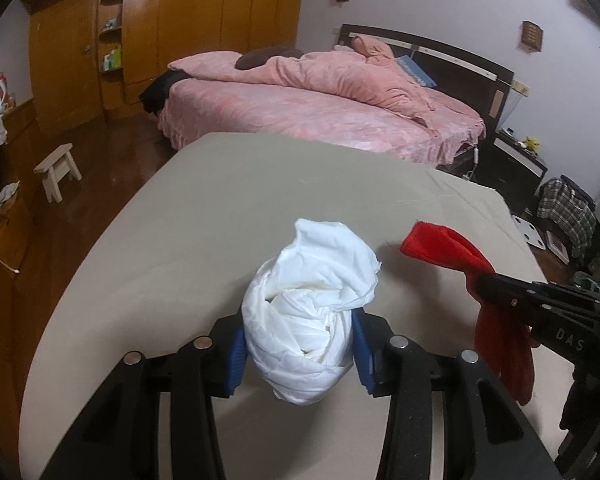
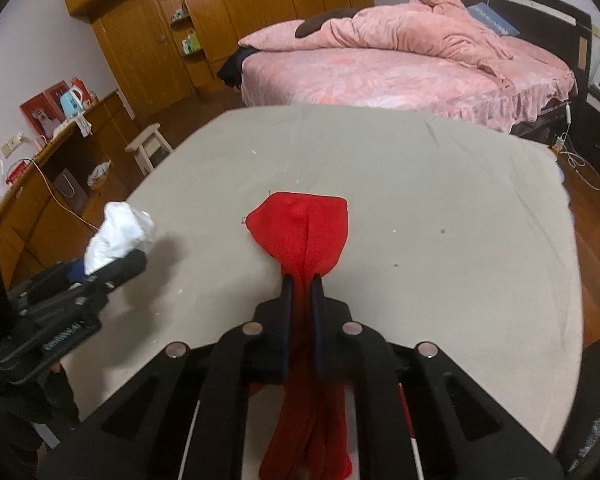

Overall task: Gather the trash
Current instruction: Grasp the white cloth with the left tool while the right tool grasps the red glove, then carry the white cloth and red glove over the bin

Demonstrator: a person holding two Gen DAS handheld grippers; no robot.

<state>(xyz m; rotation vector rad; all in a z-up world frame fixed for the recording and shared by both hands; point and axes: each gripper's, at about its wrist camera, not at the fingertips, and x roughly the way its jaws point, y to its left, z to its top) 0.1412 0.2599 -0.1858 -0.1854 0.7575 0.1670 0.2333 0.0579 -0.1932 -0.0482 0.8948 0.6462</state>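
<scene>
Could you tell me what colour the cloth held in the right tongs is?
The cloth is plain bright red, seen best in the right wrist view.

Table [image 2: 420, 208] under grey-beige cloth [image 1: 220, 200]; few small white and dark specks [image 2: 443, 231] lie on cloth.

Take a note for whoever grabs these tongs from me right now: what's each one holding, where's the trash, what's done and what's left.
Left tongs: shut on the white crumpled wad, held above the grey table.
Right tongs: shut on the red cloth, also lifted over the table; its tail hangs down behind the fingers.
Done: both pieces are picked up.
Left: carry both to a bin and drop them. No bin is clearly identifiable in either view, so find it first. Only tiny specks show on the tabletop; nothing else obvious to collect there.
</scene>
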